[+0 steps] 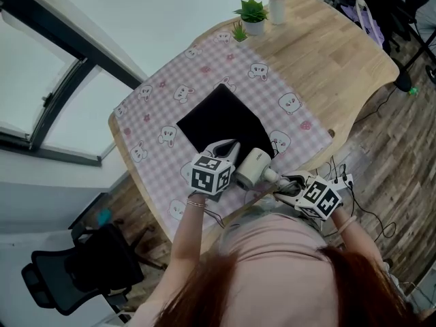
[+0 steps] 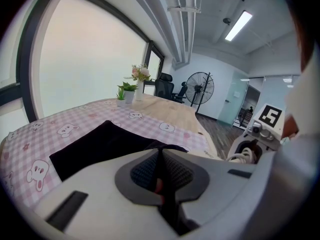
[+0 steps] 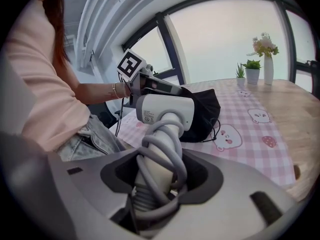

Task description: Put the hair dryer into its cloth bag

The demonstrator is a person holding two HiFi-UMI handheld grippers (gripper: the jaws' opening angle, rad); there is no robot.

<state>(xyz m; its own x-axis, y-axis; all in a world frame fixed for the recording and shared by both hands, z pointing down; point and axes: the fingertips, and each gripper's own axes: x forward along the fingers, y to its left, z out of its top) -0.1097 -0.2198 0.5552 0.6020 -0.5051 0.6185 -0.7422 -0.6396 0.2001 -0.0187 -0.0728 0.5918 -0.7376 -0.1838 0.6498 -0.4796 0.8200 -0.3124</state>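
My left gripper [image 1: 227, 146] has its jaws pressed together on the near edge of the black cloth bag [image 1: 221, 118], pinching a fold of it and lifting it a little. From those jaws the rest of the bag spreads flat, straight ahead and away. It lies on a pink checked tablecloth [image 1: 272, 87] printed with small cartoon animals, which covers the near part of a wooden table [image 1: 340, 53].

My right gripper [image 3: 160, 176] is clamped around the handle of the white hair dryer [image 3: 165, 111]. The dryer's grey cord [image 3: 172, 154] is wound round that handle and sits between the jaws with it. The dryer's head stands up just beyond the jaw tips, turned sideways, with the bunched mouth of the bag right behind it. The dryer is still outside the bag, and I cannot tell whether the two touch.

The left gripper sits just across from the right one, on the far side of the dryer's head. Well beyond both grippers, at the table's far end, stand a small potted plant [image 1: 253, 16] and a vase of flowers [image 1: 276, 2].
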